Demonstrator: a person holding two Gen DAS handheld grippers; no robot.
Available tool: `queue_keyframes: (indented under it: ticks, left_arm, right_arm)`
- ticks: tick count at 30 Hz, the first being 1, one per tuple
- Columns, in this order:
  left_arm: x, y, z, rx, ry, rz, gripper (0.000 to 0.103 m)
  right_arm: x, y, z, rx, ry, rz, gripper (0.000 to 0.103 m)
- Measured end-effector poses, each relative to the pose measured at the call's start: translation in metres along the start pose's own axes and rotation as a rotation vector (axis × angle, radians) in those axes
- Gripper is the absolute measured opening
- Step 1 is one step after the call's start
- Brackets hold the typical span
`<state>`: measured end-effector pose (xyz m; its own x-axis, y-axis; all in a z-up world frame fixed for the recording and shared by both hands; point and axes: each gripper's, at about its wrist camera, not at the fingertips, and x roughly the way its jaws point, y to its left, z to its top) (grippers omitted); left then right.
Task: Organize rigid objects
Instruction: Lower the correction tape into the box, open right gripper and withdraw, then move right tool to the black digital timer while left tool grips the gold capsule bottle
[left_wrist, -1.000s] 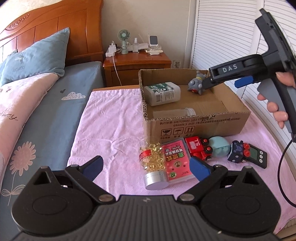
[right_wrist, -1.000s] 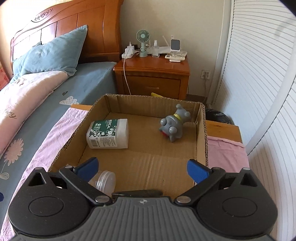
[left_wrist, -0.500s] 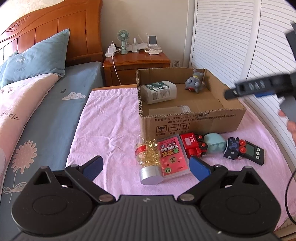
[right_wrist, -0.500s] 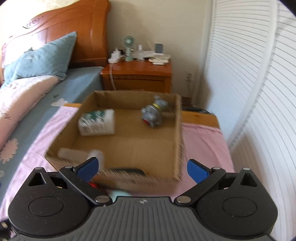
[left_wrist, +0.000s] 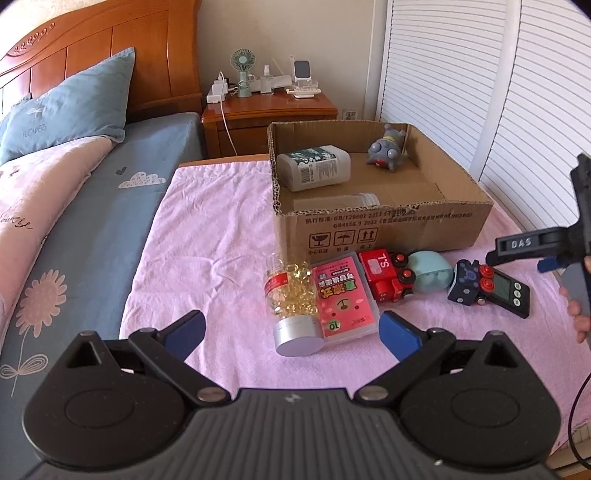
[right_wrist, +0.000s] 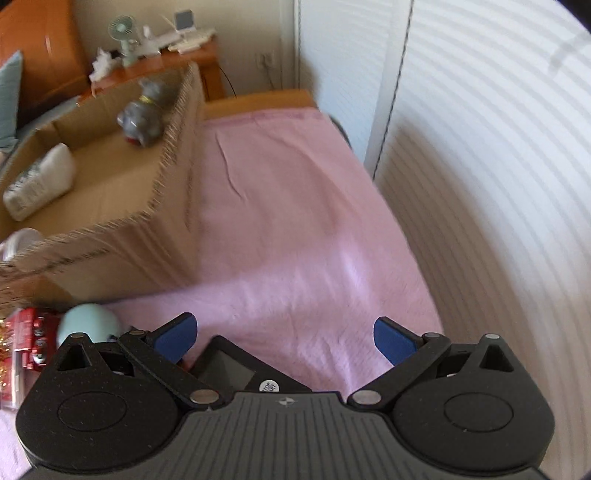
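A cardboard box on the pink cloth holds a white bottle, a grey toy and a clear jar. In front of it lie a capsule bottle, a pink card box, a red toy train, a pale blue egg, a dark blue toy and a black timer. My left gripper is open and empty, just short of the capsule bottle. My right gripper is open and empty, low over the timer, right of the box.
A bed with a blue pillow lies on the left. A wooden nightstand with a small fan stands behind the box. White slatted doors run along the right. The pink cloth reaches those doors.
My right gripper has left the box, empty, and moved back and down to the right, over the timer. The grey toy stays in the box. My left gripper has barely moved.
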<state>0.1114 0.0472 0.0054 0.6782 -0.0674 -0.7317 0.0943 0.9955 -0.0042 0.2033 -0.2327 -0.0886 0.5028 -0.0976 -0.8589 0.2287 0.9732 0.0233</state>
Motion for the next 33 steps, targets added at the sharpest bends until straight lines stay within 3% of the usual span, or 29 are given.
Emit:
queue_keyframes:
  ticks: [8, 20, 31, 33]
  left_arm:
    - [0.003, 0.004, -0.002, 0.005, -0.004, 0.008, 0.100]
    - [0.030, 0.013, -0.009, 0.047, 0.042, 0.026, 0.100]
    - [0.040, 0.046, -0.010, 0.088, 0.058, 0.140, 0.100]
    - [0.049, 0.049, -0.006, 0.092, 0.059, 0.132, 0.100]
  right_arm:
    - [0.007, 0.009, -0.013, -0.042, -0.005, -0.044, 0.103]
    - [-0.016, -0.005, -0.050, -0.128, -0.023, 0.008, 0.103]
    - [-0.020, -0.007, -0.054, -0.128, -0.035, 0.009, 0.103]
    - [-0.020, -0.007, -0.055, -0.126, -0.038, 0.008, 0.103]
